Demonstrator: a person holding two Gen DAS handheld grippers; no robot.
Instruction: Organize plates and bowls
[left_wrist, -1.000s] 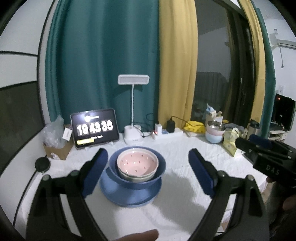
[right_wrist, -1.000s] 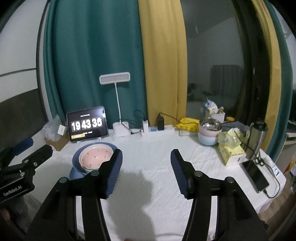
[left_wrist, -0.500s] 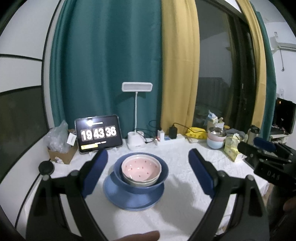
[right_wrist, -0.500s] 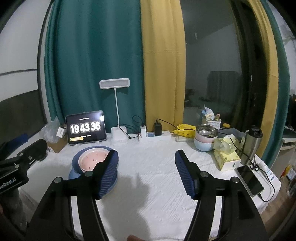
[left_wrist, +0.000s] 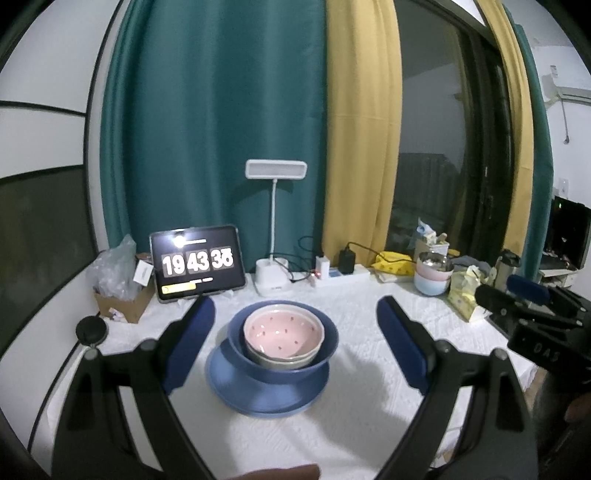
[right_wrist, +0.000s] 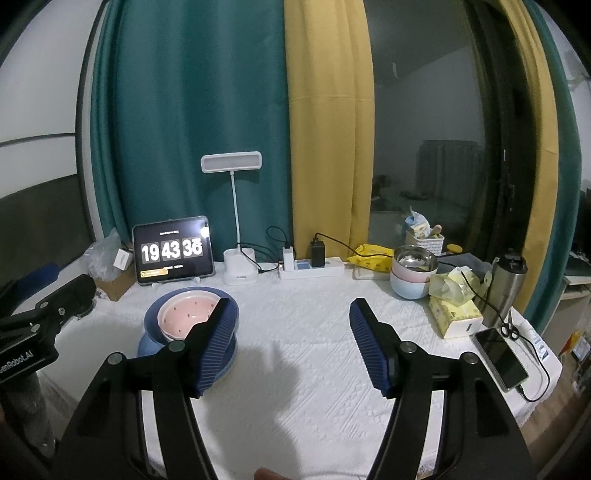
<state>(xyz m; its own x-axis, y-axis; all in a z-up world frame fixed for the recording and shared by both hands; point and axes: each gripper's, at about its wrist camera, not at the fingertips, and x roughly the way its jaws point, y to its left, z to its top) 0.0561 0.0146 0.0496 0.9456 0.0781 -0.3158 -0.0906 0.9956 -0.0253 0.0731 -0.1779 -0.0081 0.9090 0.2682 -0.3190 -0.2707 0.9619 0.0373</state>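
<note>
A pink spotted bowl (left_wrist: 283, 330) sits nested in a white bowl, inside a blue bowl (left_wrist: 240, 343), on a blue plate (left_wrist: 236, 391) on the white table. My left gripper (left_wrist: 293, 314) is open and empty, held back from the stack, which lies between its fingers in view. In the right wrist view the stack (right_wrist: 184, 314) is at the left, partly hidden by the left finger. My right gripper (right_wrist: 291, 314) is open and empty over bare cloth to the right of the stack.
A tablet clock (right_wrist: 173, 251), desk lamp (right_wrist: 236, 258), power strip (right_wrist: 312, 271) and cardboard box (left_wrist: 122, 302) line the back. Stacked bowls (right_wrist: 412, 280), tissue box (right_wrist: 456, 314), steel flask (right_wrist: 504, 291) and phone (right_wrist: 500, 360) sit at the right.
Both grippers have pulled back and risen a little from the table. The bowl stack has not moved. Both stay open.
</note>
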